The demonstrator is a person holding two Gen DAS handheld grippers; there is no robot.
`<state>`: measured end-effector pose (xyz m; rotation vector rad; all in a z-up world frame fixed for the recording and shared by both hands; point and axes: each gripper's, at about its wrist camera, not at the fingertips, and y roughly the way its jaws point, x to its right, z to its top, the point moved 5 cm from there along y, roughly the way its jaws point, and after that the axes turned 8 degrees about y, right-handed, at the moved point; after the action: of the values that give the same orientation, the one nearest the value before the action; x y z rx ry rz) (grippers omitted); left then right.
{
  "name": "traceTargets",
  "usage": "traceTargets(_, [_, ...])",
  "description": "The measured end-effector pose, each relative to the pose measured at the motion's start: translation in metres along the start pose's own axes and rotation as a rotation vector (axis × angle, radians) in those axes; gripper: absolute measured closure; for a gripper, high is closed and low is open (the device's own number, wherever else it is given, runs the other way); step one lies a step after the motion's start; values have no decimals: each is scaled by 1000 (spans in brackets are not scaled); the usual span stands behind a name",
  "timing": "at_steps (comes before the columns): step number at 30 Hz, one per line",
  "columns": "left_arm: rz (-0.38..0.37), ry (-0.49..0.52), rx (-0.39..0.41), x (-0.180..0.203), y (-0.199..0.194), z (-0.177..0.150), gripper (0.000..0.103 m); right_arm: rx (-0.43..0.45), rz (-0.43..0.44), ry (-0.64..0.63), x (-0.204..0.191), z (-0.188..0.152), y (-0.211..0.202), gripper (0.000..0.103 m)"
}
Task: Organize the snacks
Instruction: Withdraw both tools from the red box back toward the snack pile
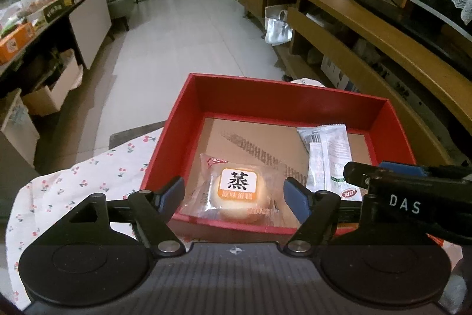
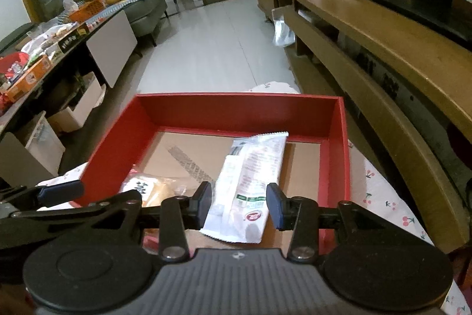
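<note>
Your left claw (image 1: pixel 234 195) stands wide above the bun (image 1: pixel 240 192); your right claw (image 2: pixel 239 204), at 3 o'clock, gapes narrower around the white packet (image 2: pixel 250 185) in the red box (image 1: pixel 295 99).

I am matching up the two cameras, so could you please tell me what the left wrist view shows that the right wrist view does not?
Left wrist view only: the whole round cake packet, its label fully readable. Right wrist view only: the red box's right wall and the cherry-print cloth beyond it. Both: the red box, the white sachet and the cake inside.
</note>
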<state>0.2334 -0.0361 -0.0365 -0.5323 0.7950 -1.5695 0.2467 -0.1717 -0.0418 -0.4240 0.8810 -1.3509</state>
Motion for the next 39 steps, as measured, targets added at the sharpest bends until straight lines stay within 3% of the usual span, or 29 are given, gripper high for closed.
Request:
traceTargets(12, [2, -3, 8, -5, -17, -10, 23, -12, 31, 2, -9, -20, -29, 52])
traceTargets(39, [-15, -1, -35, -8, -67, -80, 23, -31, 72, -70, -26, -85, -87, 52])
